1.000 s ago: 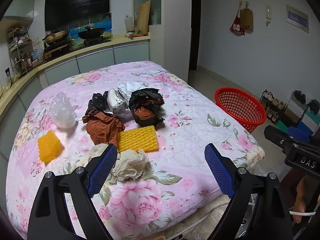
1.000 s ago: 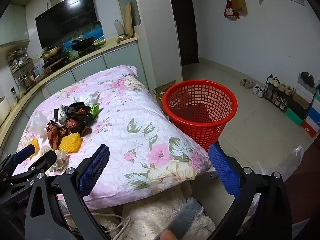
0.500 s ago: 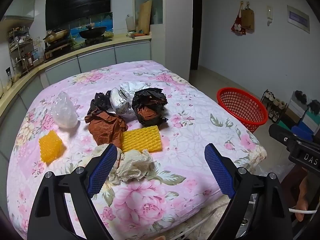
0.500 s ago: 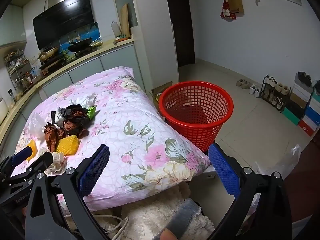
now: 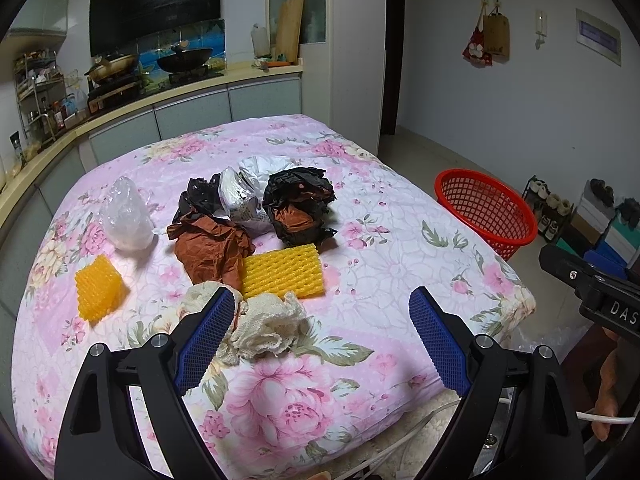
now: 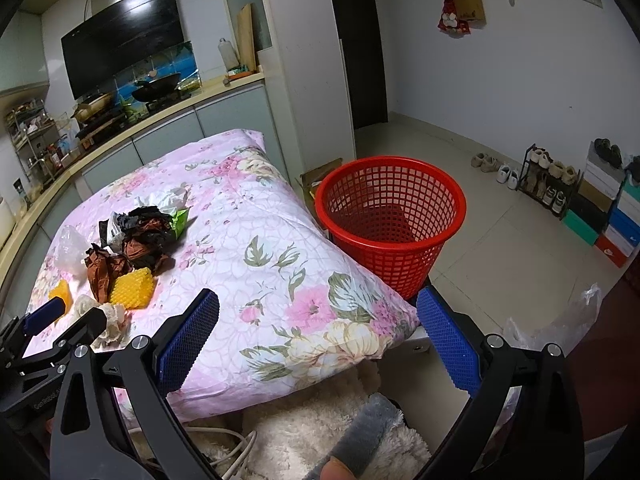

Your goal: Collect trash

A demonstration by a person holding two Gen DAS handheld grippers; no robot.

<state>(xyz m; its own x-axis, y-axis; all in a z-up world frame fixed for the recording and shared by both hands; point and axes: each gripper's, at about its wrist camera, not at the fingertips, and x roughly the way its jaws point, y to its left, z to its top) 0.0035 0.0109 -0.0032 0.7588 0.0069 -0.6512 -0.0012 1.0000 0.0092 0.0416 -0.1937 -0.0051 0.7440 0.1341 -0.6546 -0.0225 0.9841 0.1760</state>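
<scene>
The left gripper (image 5: 318, 334) hovers above the near edge of the desk covered with a pink floral quilt (image 5: 360, 248); its blue-padded fingers (image 5: 202, 342) are spread wide apart and hold nothing. A crumpled cream lace-like wad (image 5: 266, 326) lies just ahead of the left finger, partly hidden by it. Beyond the wad, between the finger lines, a yellow foam mesh sleeve (image 5: 282, 272) lies flat with its long axis running across the view, left to right. Touching its left end is a crumpled brown paper (image 5: 212, 248); behind are a black-and-brown wrapper bundle (image 5: 300, 208) and a silver foil wad (image 5: 240, 200). A second yellow foam mesh piece (image 5: 98, 292) and a clear plastic bag (image 5: 126, 216) sit left of the left finger.

The right gripper (image 6: 318, 340) also has its fingers (image 6: 188, 340) apart and empty. A red plastic mesh basket (image 6: 390, 216) stands upright on the floor ahead, nearer the right finger, beside the quilt edge.
</scene>
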